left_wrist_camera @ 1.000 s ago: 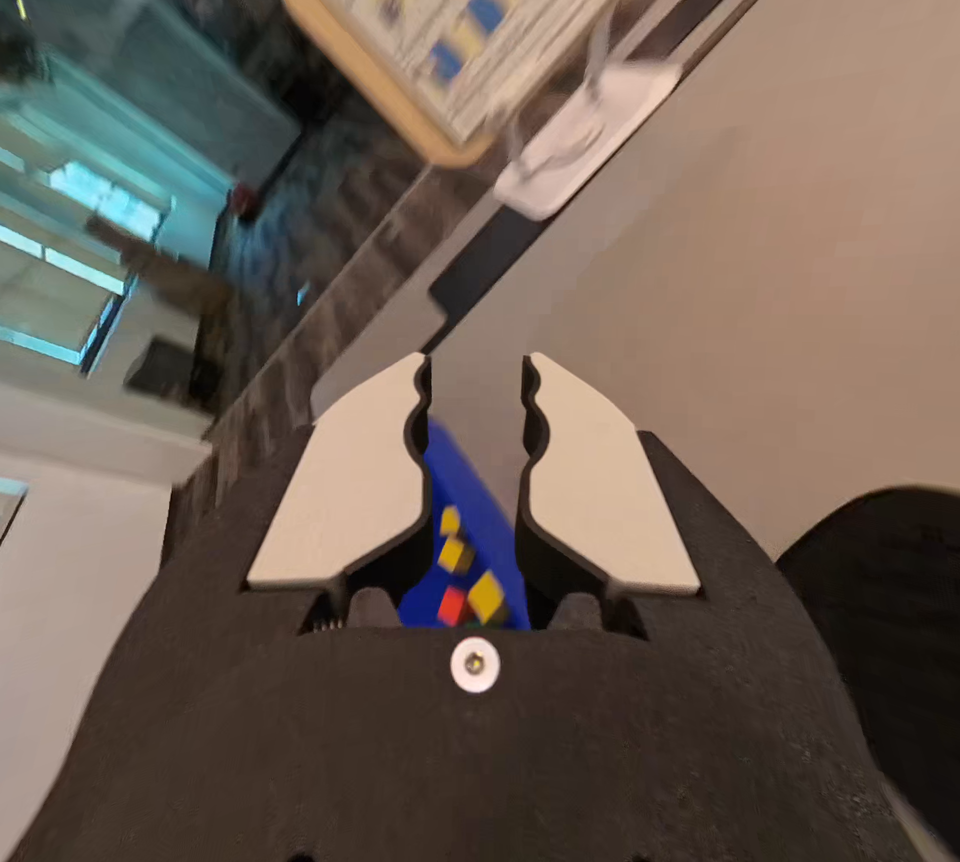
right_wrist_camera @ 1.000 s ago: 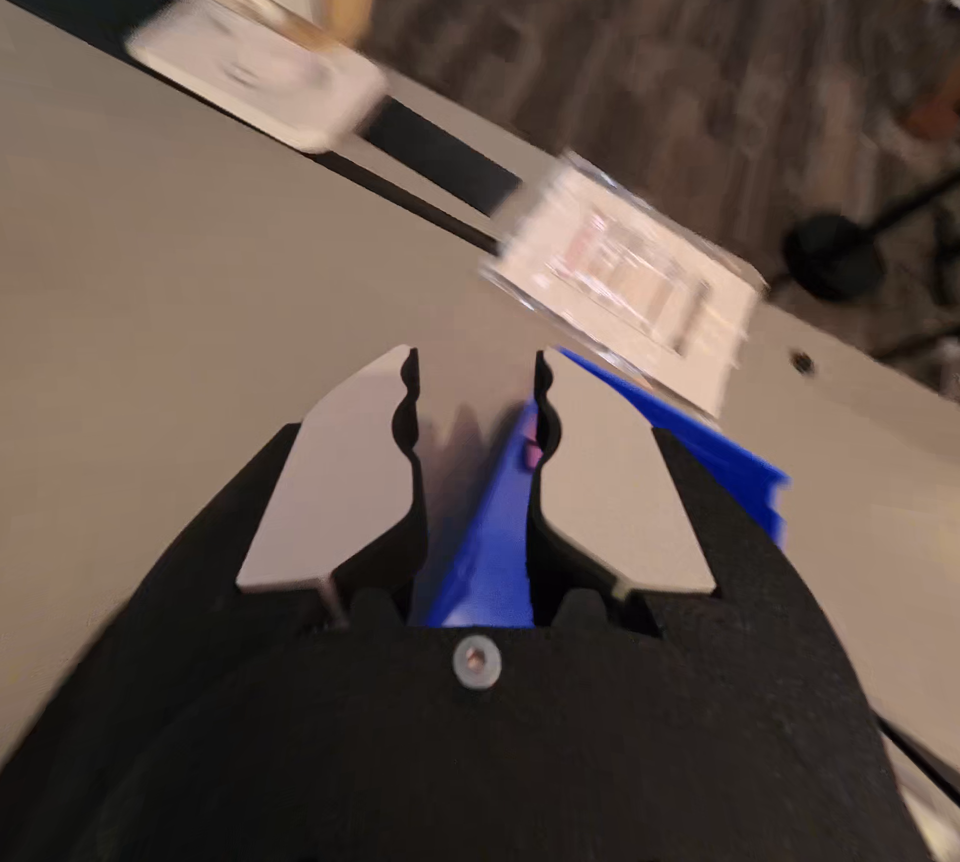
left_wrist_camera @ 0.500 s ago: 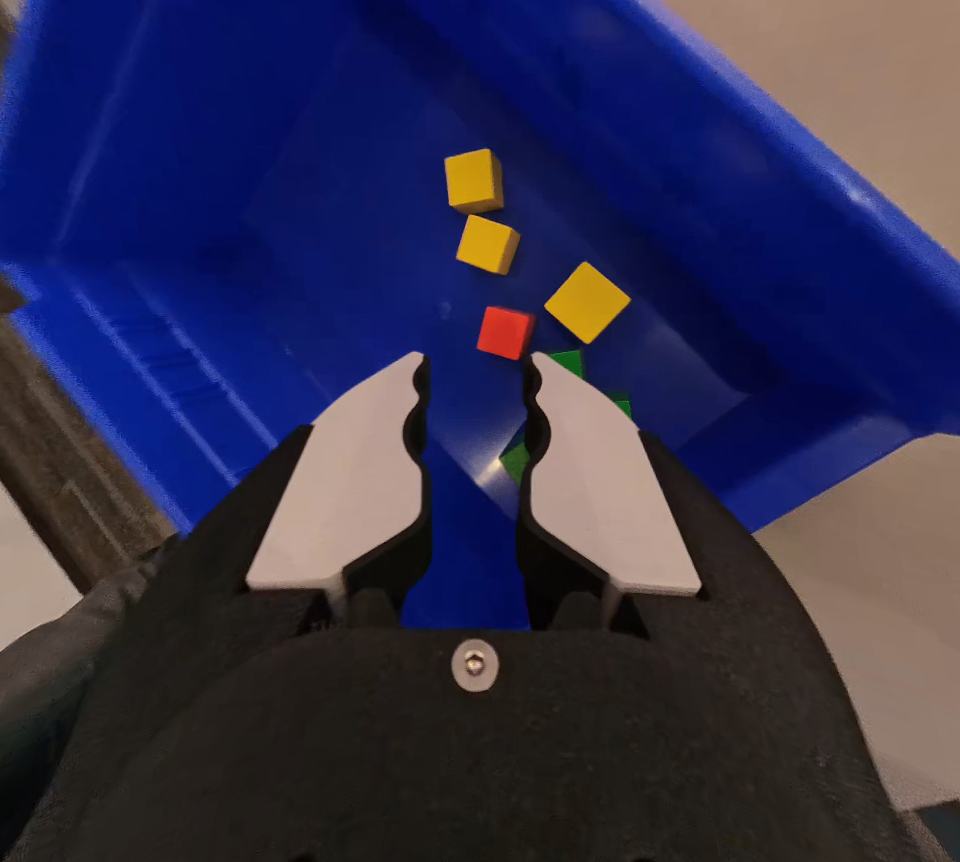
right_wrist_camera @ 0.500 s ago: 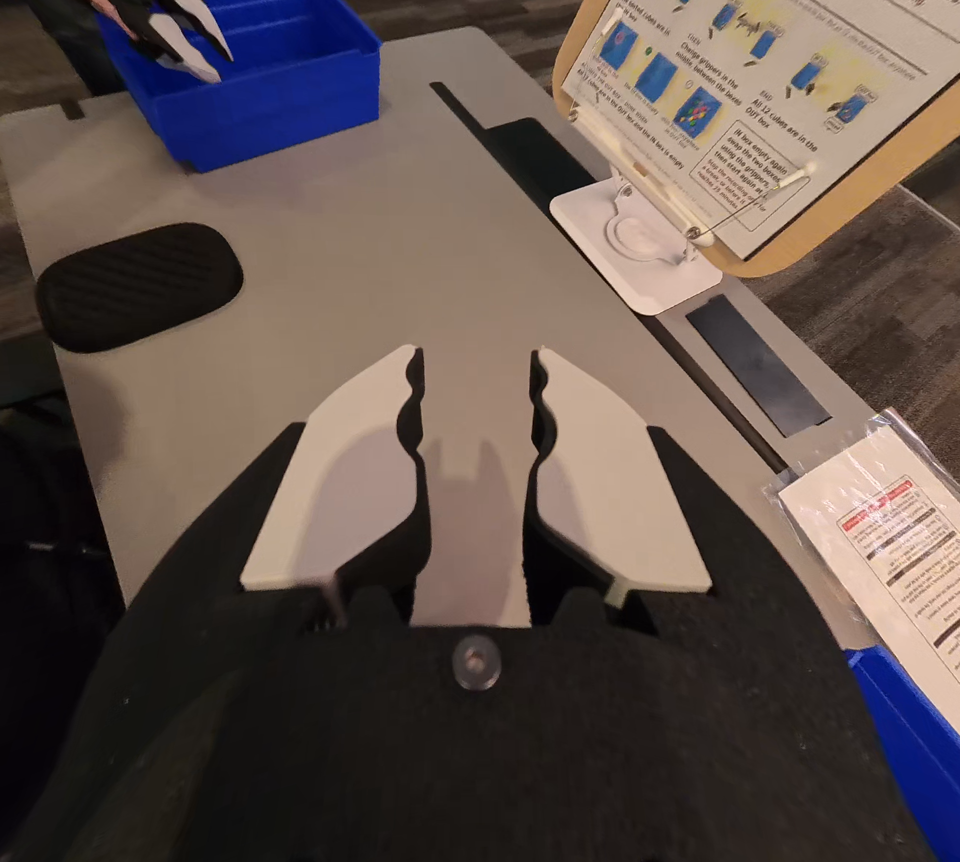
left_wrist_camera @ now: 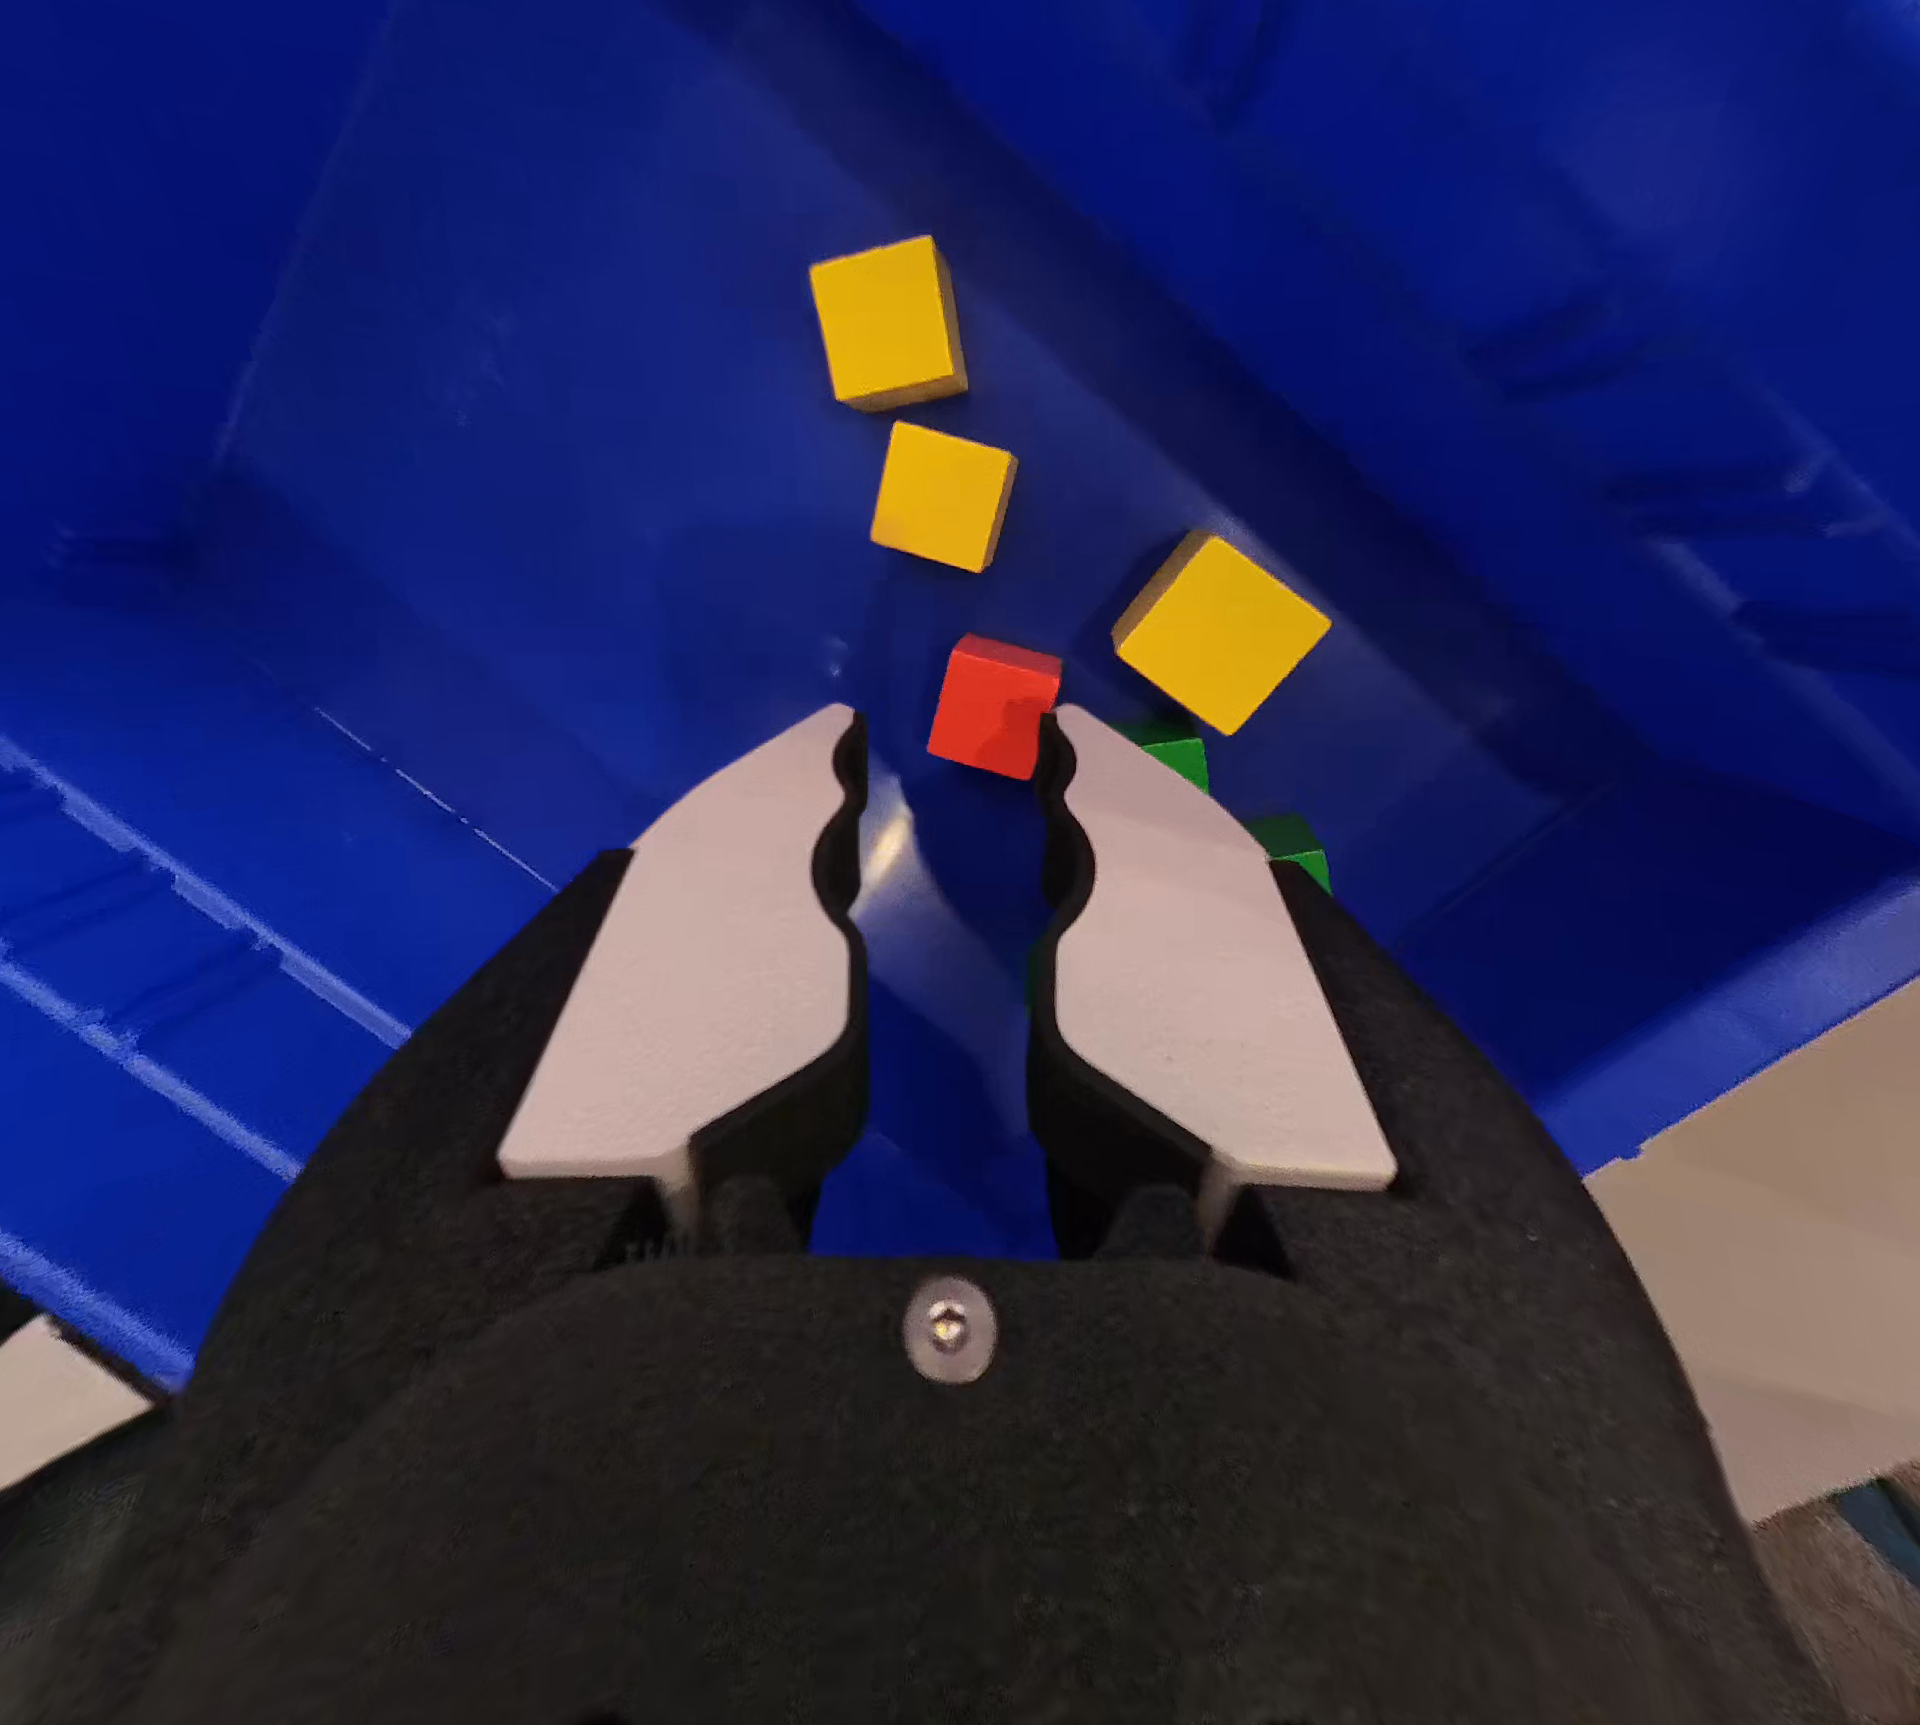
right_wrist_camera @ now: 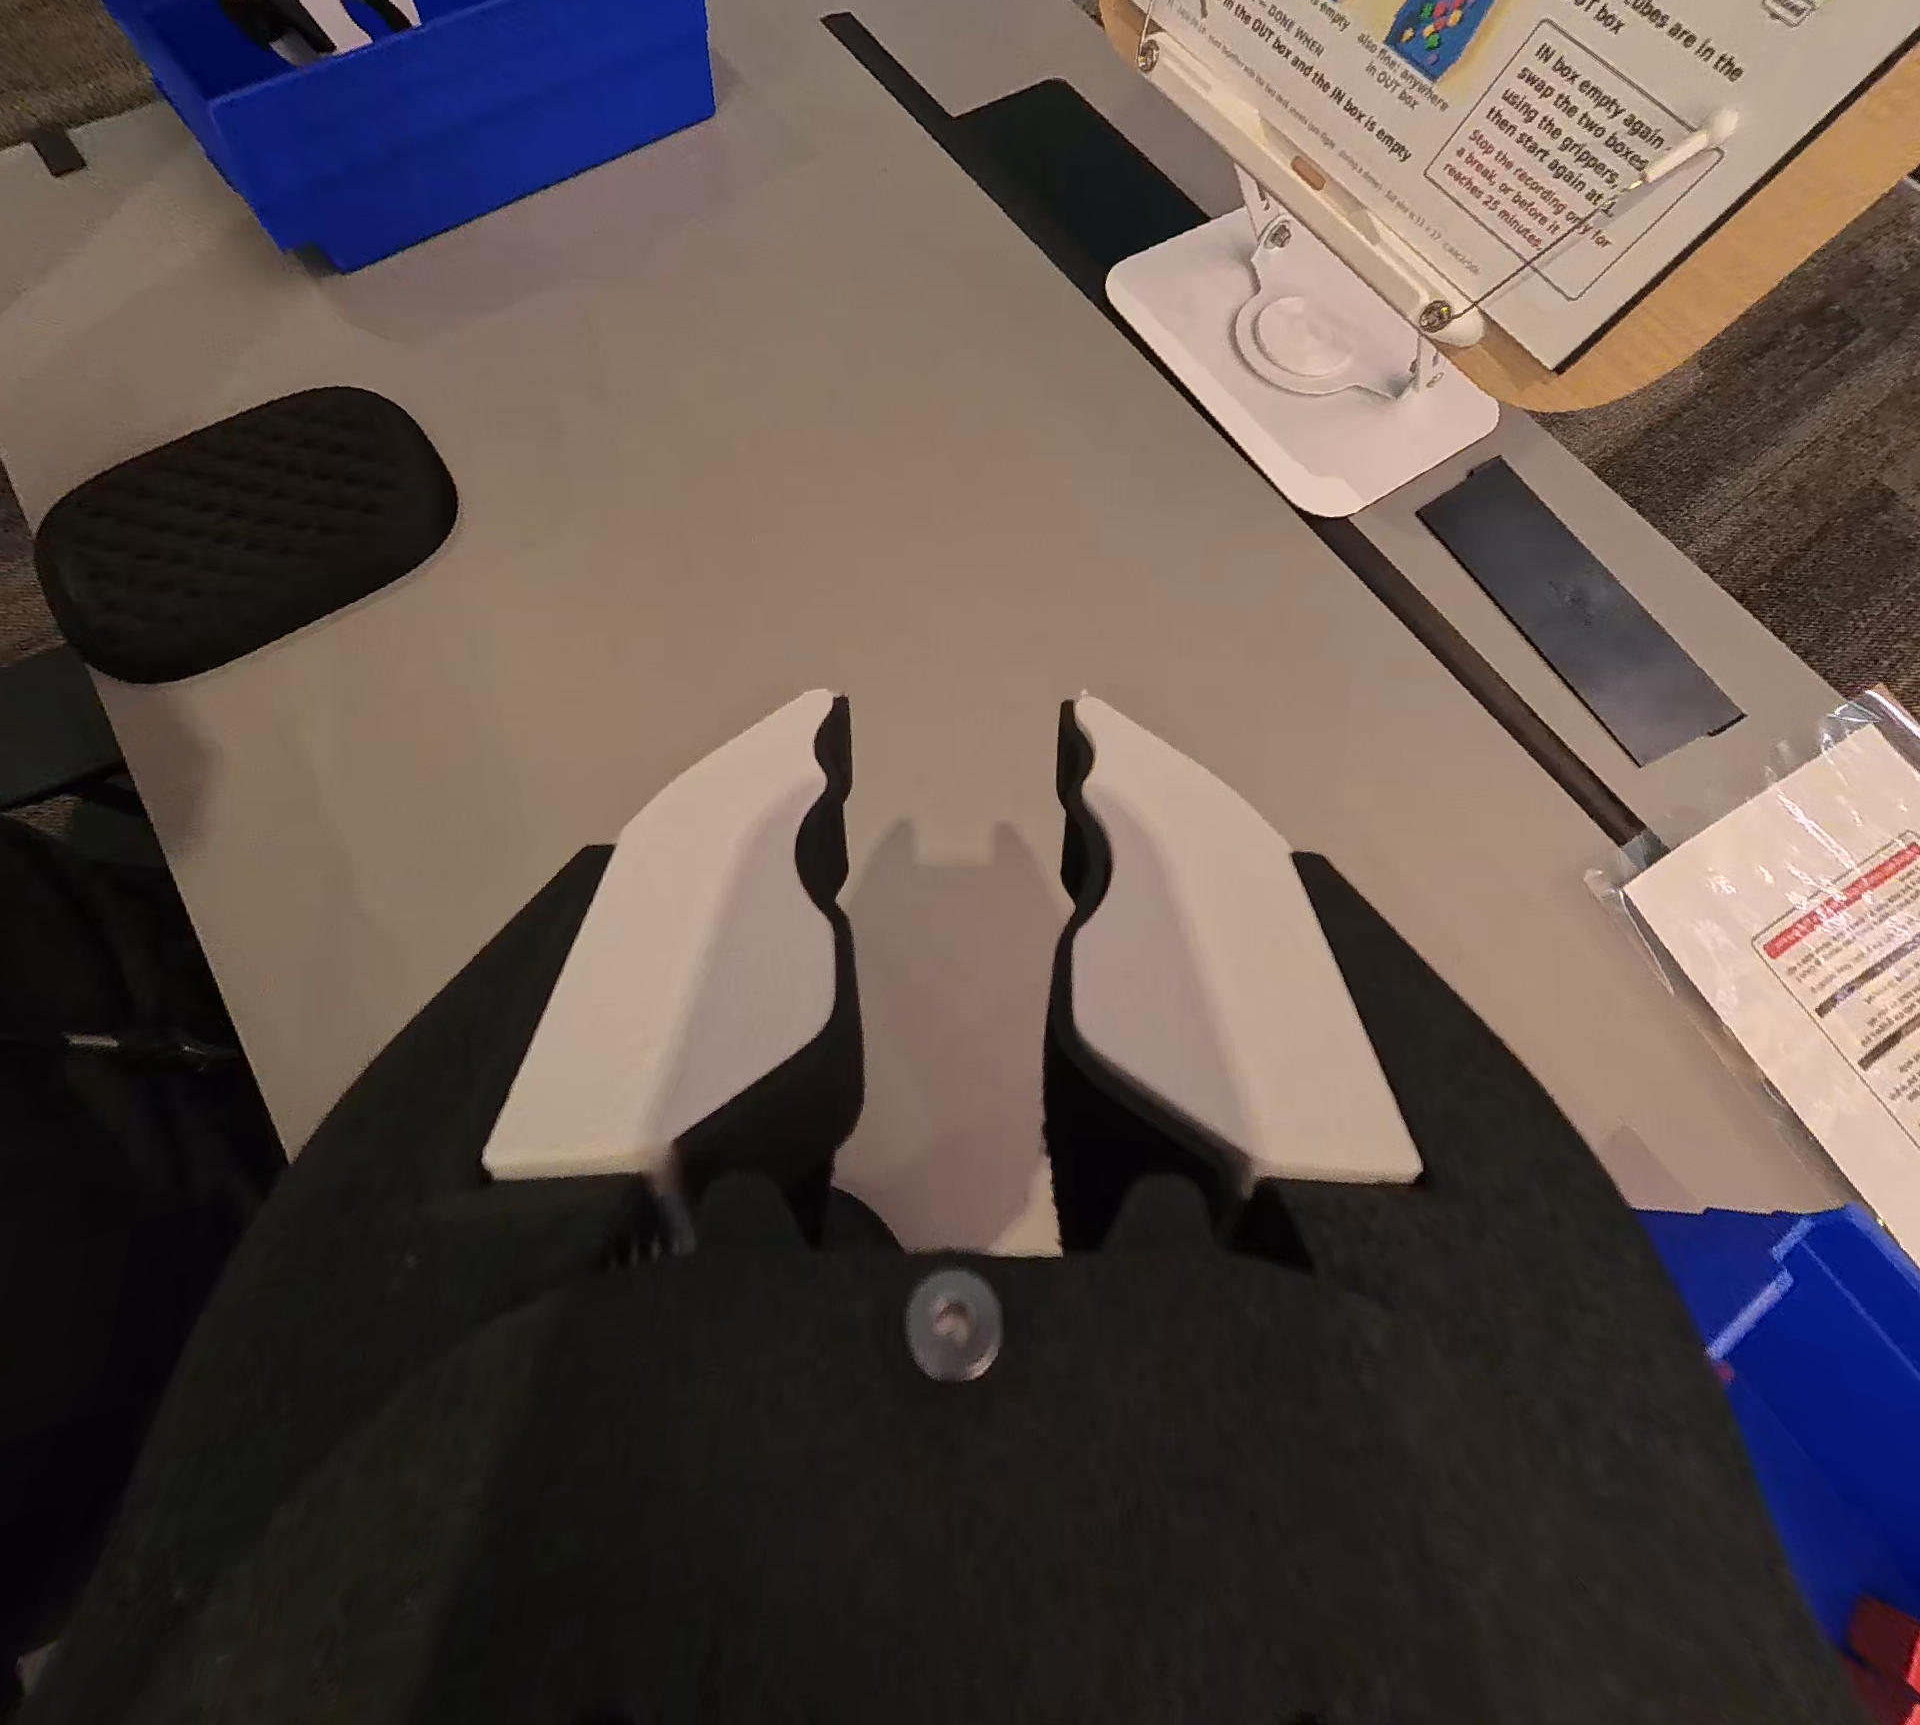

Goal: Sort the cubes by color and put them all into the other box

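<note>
Left claw (left_wrist_camera: 948,719), jaws parted and holding nothing, hung inside the deep blue plastic box (left_wrist_camera: 416,325). Ahead of its tips lay three yellow wooden cubes (left_wrist_camera: 940,496); the small red cube (left_wrist_camera: 992,704) sat just off the right fingertip, green cubes (left_wrist_camera: 1179,753) half hidden beside that finger. Right claw (right_wrist_camera: 954,704), also parted and empty, hovered over the bare grey tabletop (right_wrist_camera: 883,449). A second blue box's corner (right_wrist_camera: 1829,1343) showed at its lower right. Sorting appeared barely begun.

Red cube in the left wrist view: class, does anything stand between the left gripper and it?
Nothing visible does. The left gripper is open, and the red cube lies just beyond its fingertips on the blue box floor, slightly toward the right finger. The green cubes sit off to the side.
</note>
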A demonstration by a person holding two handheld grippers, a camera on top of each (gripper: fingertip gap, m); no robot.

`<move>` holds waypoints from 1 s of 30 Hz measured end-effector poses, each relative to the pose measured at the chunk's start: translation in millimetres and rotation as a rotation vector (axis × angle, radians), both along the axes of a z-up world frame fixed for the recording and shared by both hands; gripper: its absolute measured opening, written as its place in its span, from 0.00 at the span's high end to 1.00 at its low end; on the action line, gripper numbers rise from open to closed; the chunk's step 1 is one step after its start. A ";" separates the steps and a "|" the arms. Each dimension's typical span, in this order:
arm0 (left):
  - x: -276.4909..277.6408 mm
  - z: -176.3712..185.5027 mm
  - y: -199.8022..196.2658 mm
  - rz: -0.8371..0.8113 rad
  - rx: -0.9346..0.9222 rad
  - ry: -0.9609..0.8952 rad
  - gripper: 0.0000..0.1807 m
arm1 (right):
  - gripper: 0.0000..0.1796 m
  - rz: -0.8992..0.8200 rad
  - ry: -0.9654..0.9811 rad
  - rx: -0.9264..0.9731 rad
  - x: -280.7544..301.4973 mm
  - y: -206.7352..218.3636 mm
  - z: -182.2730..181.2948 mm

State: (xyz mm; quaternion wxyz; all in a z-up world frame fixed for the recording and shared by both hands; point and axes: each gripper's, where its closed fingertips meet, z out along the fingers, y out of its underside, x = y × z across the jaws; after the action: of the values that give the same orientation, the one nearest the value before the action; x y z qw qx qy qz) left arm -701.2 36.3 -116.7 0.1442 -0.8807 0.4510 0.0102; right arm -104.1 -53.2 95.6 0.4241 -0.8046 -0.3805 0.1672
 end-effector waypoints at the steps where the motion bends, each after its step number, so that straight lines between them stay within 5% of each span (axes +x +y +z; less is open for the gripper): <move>1: 1.4 -0.3 -0.5 -0.005 -0.017 -0.004 0.82 | 0.79 0.001 0.000 -0.001 -0.7 0.1 -0.3; 20: -0.1 -11.5 0.7 -0.025 -0.103 0.054 0.88 | 0.80 -0.017 -0.033 -0.033 3.4 5.5 -11.3; 26: 45.8 108.1 31.1 -0.053 0.385 -0.142 0.88 | 0.80 0.011 0.014 -0.007 -7.6 12.9 -6.4; 30: 139.4 186.4 21.2 -0.210 0.725 -0.284 0.88 | 0.80 0.236 0.258 -0.005 -68.0 14.8 9.3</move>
State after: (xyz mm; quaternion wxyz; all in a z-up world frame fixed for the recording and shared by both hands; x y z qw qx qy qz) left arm -561.8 57.4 69.7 0.5067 -0.7145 0.4814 0.0321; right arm -172.2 -38.3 104.9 0.4449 -0.7273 -0.4141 0.3187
